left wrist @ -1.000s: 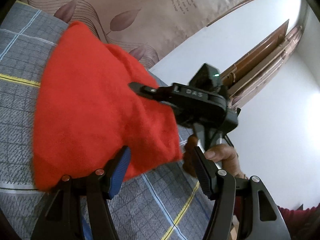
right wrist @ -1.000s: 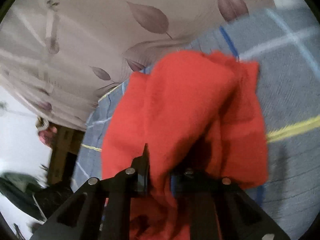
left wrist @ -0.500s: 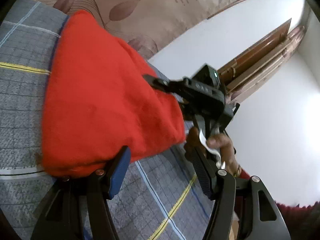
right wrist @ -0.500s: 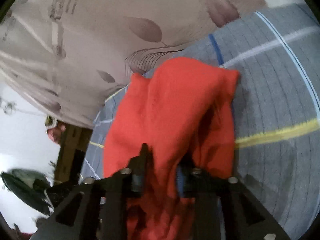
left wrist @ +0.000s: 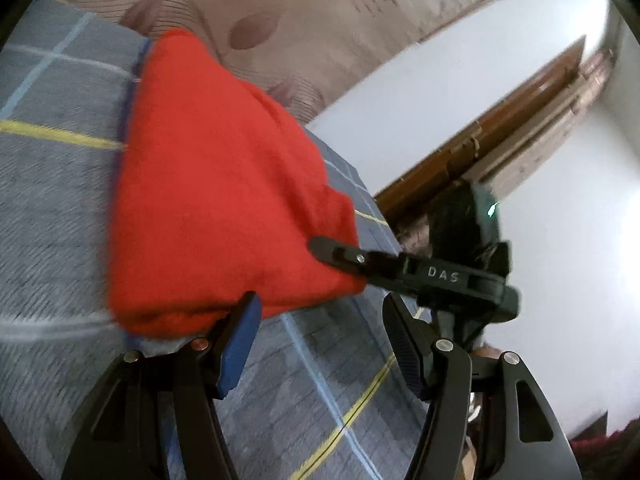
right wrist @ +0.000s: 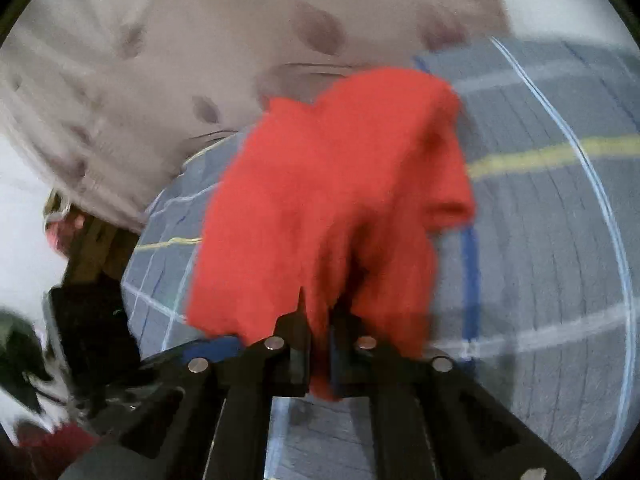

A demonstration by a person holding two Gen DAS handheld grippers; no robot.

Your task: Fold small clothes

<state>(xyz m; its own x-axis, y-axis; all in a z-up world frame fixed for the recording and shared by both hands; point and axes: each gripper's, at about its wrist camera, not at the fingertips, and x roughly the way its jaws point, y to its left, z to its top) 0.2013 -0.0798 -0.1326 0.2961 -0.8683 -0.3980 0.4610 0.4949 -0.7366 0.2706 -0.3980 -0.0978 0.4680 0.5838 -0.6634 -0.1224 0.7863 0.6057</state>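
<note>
Grey checked bedding with yellow and pale blue lines covers the work surface, backed by a beige leaf-print curtain, a white wall and a brown wooden door frame. At the right gripper the jaws stand almost together, clamped on a fold of the red cloth; they have just closed further onto it, and the fabric passes between the pads and hangs out below them. From that pinch the cloth rises and drapes forward over the bedding in a bunched mound (the right wrist view is blurred, so its edges are indistinct). The left gripper stands with its jaws apart, nothing pressed between the pads; its blue-padded finger lies at the near edge of the red cloth, and whether it touches the fabric cannot be told. Seen from the left wrist view, the red cloth lies as a folded, roughly triangular heap on the bedding, its far corner near the curtain, with the right gripper's black finger against its right-hand corner.
</note>
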